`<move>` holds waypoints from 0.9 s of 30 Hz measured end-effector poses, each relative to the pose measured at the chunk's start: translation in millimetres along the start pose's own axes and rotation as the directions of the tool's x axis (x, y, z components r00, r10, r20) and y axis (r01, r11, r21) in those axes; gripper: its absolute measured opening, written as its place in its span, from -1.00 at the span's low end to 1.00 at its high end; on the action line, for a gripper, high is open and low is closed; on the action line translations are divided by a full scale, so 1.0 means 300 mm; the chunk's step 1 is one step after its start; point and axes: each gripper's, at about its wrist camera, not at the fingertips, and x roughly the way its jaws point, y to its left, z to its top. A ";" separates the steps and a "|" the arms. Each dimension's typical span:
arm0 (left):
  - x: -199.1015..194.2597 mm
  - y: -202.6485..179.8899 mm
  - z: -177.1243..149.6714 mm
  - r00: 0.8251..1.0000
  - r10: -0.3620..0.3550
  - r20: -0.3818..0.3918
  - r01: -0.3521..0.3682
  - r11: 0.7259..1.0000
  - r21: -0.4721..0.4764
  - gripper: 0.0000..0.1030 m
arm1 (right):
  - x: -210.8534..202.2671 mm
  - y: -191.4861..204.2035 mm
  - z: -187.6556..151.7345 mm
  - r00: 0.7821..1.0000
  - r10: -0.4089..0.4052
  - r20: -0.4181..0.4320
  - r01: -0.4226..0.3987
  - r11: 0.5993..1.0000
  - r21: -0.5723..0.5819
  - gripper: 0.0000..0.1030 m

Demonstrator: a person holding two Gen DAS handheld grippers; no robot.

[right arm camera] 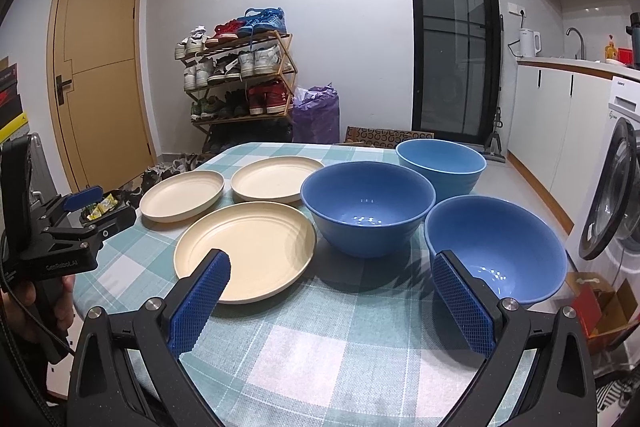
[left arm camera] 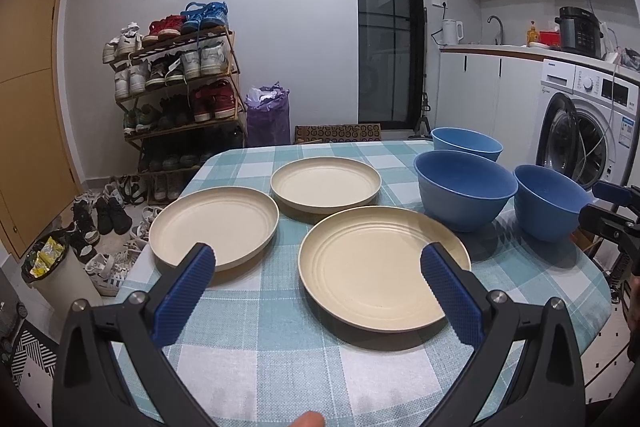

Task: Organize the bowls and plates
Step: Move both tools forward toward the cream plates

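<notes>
Left gripper [left arm camera: 316,279] and right gripper [right arm camera: 330,289]: jaws spread wide, nothing grasped. Three cream plates [left arm camera: 382,267] lie left, three blue bowls [right arm camera: 368,211] right, apparently unstacked, on the checked tablecloth [right arm camera: 304,355].

The left gripper [left arm camera: 316,281] hovers level with its blue-padded jaws spread wide, gripping nothing. The right gripper [right arm camera: 330,289] is likewise wide apart and bare, a hand [right arm camera: 38,301] clasping the left one's handle.
</notes>
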 end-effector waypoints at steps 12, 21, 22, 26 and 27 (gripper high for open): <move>0.044 0.058 0.053 0.999 0.040 -0.015 -0.040 0.999 -0.019 1.00 | 0.032 0.002 0.086 1.000 0.013 0.006 -0.013 1.000 -0.012 0.99; 0.086 0.127 0.112 0.998 0.066 -0.014 -0.066 0.996 -0.062 1.00 | 0.088 0.002 0.175 0.999 0.040 -0.018 -0.041 0.999 -0.009 0.99; 0.094 0.132 0.120 0.997 0.070 -0.017 -0.071 0.996 -0.060 1.00 | 0.099 0.004 0.186 0.998 0.053 -0.024 -0.054 0.999 -0.009 0.99; 0.134 0.144 0.146 0.995 0.081 -0.056 -0.083 0.996 -0.028 1.00 | 0.121 0.020 0.226 0.999 0.045 -0.020 -0.046 0.998 -0.039 0.99; 0.143 0.145 0.152 0.994 0.084 -0.063 -0.086 0.996 -0.022 1.00 | 0.127 0.023 0.237 0.999 0.047 -0.020 -0.047 0.998 -0.042 0.99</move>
